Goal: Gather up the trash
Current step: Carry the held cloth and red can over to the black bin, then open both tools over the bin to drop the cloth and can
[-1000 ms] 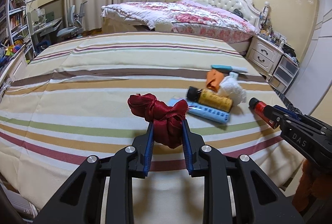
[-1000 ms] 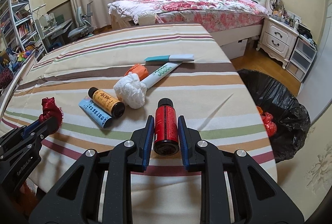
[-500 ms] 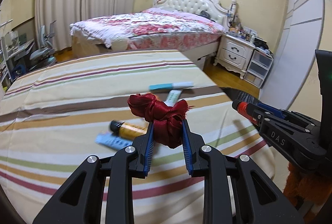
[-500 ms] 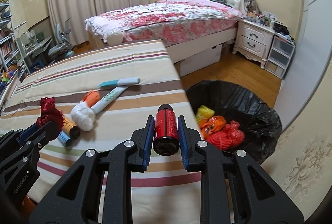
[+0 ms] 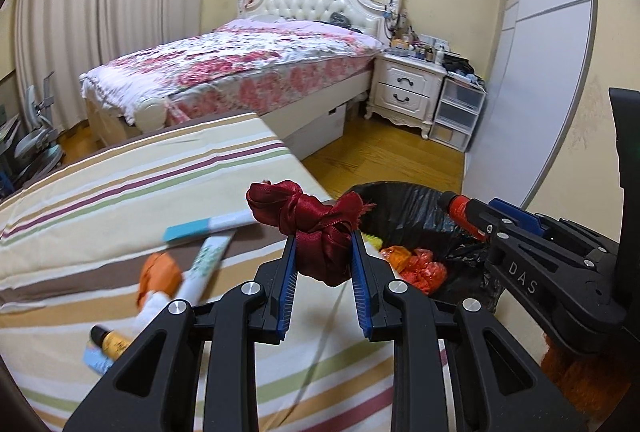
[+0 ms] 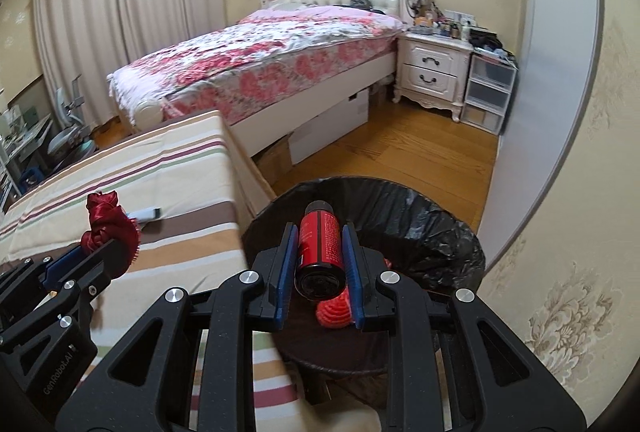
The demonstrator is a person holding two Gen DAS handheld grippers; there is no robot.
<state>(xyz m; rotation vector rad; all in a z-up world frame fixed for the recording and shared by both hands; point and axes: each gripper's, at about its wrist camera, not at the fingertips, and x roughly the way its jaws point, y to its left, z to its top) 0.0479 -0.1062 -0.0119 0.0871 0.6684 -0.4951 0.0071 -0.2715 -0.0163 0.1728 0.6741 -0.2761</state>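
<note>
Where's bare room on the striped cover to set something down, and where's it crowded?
Free: the far stretch of the striped bed cover, beyond the teal-and-white tube, up to its far edge. Crowded: the near left corner, where the orange wad, white printed tube and yellow bottle cluster.

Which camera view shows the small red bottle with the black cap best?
The right wrist view: the red bottle lies centred, lengthwise, between the right gripper's pads. The left wrist view shows only its capped end.
</note>
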